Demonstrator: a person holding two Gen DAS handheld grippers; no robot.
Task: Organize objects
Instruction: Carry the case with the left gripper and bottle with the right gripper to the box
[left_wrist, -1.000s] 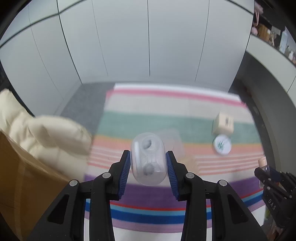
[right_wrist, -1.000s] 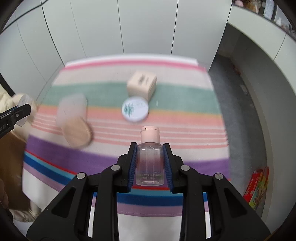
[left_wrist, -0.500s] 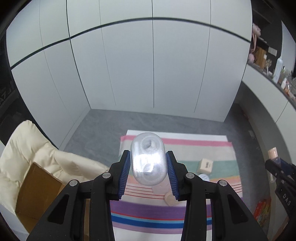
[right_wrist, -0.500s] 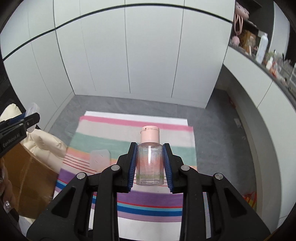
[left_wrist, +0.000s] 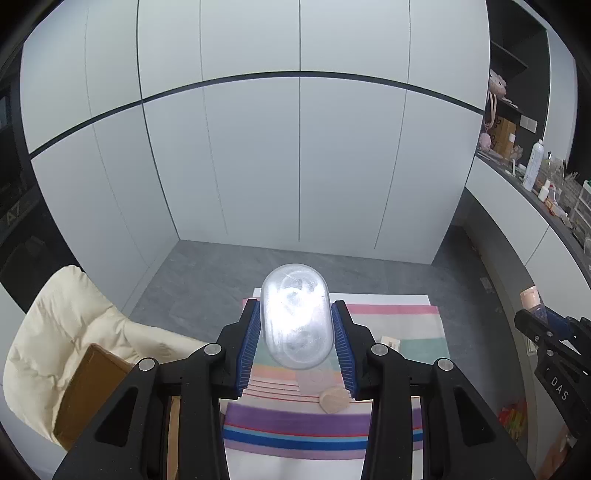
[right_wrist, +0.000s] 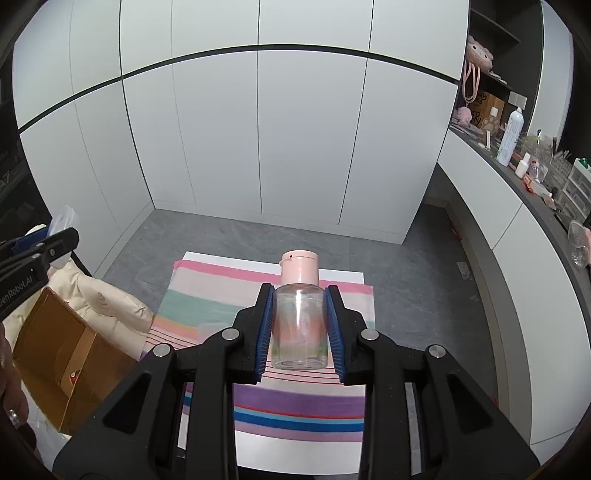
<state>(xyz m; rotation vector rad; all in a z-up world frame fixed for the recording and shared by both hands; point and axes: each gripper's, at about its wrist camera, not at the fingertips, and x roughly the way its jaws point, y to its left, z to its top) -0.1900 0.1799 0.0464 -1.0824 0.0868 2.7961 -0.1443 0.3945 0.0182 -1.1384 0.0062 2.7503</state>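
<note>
My left gripper (left_wrist: 294, 341) is shut on a clear oval plastic container (left_wrist: 295, 317) and holds it high above the striped cloth (left_wrist: 391, 325) on the table. My right gripper (right_wrist: 298, 328) is shut on a clear bottle with a pink cap (right_wrist: 298, 314), also raised high over the striped cloth (right_wrist: 207, 295). On the cloth below, the left wrist view shows a clear lid (left_wrist: 312, 380), a round wooden lid (left_wrist: 334, 400) and a small beige box (left_wrist: 390, 342). The right gripper shows at the right edge of the left wrist view (left_wrist: 532, 321).
A brown cardboard box (right_wrist: 55, 354) and a cream cushion (left_wrist: 62, 332) sit left of the table. White cabinet doors (left_wrist: 295, 166) stand behind. A counter with bottles (right_wrist: 513, 136) runs along the right. The floor is grey (right_wrist: 258, 236).
Both grippers have risen far above the table with their objects still held. The cloth and the things on it now look much smaller and lower in both views.
</note>
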